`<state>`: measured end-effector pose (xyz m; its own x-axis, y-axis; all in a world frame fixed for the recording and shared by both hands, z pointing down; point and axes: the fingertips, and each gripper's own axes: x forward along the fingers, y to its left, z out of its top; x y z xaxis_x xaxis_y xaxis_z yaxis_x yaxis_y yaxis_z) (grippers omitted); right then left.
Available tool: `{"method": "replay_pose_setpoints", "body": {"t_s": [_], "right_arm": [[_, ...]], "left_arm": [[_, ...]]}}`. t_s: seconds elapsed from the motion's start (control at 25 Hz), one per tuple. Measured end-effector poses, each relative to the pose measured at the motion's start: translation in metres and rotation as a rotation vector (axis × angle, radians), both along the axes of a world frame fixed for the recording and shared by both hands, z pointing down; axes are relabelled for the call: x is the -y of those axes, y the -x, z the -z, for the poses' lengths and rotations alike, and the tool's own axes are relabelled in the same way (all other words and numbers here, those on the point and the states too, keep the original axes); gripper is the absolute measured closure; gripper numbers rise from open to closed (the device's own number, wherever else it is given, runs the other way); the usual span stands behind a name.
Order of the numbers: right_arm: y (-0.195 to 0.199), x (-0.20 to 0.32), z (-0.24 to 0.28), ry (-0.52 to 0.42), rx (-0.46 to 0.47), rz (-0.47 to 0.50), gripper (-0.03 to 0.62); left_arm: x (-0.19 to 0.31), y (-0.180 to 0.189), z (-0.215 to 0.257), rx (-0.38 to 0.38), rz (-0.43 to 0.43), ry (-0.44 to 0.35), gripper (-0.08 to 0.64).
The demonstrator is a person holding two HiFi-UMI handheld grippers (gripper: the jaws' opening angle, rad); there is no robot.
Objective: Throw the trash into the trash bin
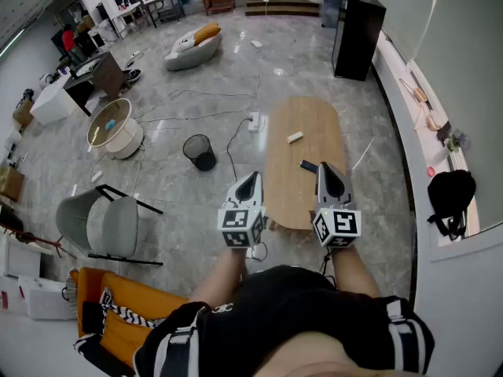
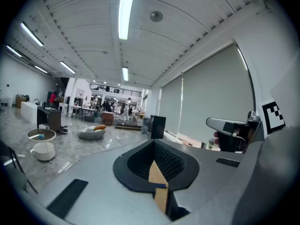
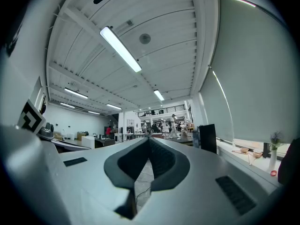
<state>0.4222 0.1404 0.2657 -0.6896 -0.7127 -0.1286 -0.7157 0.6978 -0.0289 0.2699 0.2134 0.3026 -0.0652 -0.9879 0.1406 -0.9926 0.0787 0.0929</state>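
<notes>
Trash: small white oblong scrap [image 1: 295, 137], lying flat on the oval light-wood table [image 1: 302, 203] in the upper middle of the head view, well apart from both grippers. It is too small to tell paper from plastic.
Other item: flat dark slab [image 1: 308, 166] on the same table, just beyond the right gripper's tip. I cannot tell what it is, and it may not be trash at all.
Bin: round black mesh trash bin [image 1: 200, 151], standing upright on the grey marble floor [image 1: 181, 203] left of the table, its mouth open and unobstructed.
Handling: the white scrap is probably very light and crushable, with little to break. On smooth wood it may skid away from a jaw that nudges it sideways.
Hold: best taken across its short width near the middle, with the jaws coming down from above, since it lies flat with little height to pinch.
Left gripper [image 2: 157, 161]: jaws pressed together with nothing between them; only table shows through the slit below.
Right gripper [image 3: 147, 153]: jaws pressed together and empty; floor shows through the slit.
Writing: only the black-and-white square markers on the two grippers' cubes. No brand, label or words can be read anywhere.
</notes>
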Motion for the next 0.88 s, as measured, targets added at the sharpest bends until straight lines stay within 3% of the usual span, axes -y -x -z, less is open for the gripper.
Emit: {"method": "replay_pose_setpoints", "body": {"t_s": [0.24, 0.44, 0.88], "right_arm": [[-0.009, 0.002, -0.006, 0.013, -0.006, 0.010, 0.581], [-0.027, 0.007, -0.004, 0.037, 0.036, 0.029, 0.581], [-0.054, 0.028, -0.015, 0.068, 0.040, 0.023, 0.581]], "left_arm": [[0.008, -0.015, -0.012, 0.030, -0.036, 0.017, 0.548], [0.017, -0.030, -0.012, -0.024, -0.030, 0.030, 0.548], [0.017, -0.043, -0.012, 0.032, 0.021, 0.048, 0.548]]}}
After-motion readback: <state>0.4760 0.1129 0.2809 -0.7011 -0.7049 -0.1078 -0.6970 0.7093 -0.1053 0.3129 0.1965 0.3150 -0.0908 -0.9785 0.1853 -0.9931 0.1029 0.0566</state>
